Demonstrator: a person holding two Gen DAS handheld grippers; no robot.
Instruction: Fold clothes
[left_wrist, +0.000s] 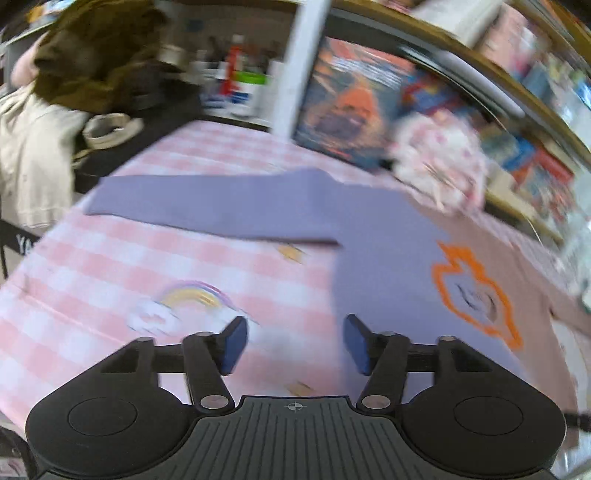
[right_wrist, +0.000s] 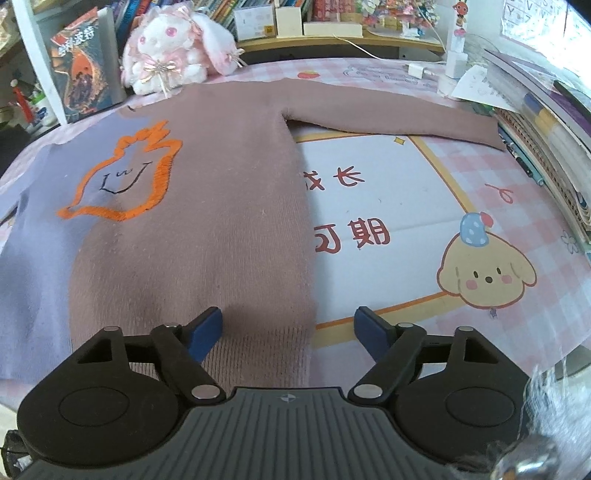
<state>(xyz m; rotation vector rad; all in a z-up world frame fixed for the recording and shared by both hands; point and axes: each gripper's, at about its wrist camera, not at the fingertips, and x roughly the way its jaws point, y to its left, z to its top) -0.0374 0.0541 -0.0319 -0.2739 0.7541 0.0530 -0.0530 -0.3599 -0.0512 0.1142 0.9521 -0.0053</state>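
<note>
A two-tone sweater (right_wrist: 221, 184), lilac on one half and dusty brown on the other, lies flat on the pink checked tablecloth (right_wrist: 517, 177). An orange embroidered outline (right_wrist: 125, 177) sits on its chest. Its brown sleeve (right_wrist: 388, 110) stretches out to the right. In the left wrist view the sweater (left_wrist: 388, 240) shows its lilac sleeve (left_wrist: 207, 206) spread out to the left. My left gripper (left_wrist: 293, 332) is open over the cloth at the lilac side edge, holding nothing. My right gripper (right_wrist: 289, 317) is open, straddling the brown hem's right corner without gripping it.
A white and pink plush bunny (right_wrist: 173, 48) sits just beyond the sweater's collar. A stack of books and pens (right_wrist: 546, 122) lines the right table edge. A white charger (right_wrist: 417, 70) lies at the back. Clothes hang on a chair (left_wrist: 55, 110) at the left.
</note>
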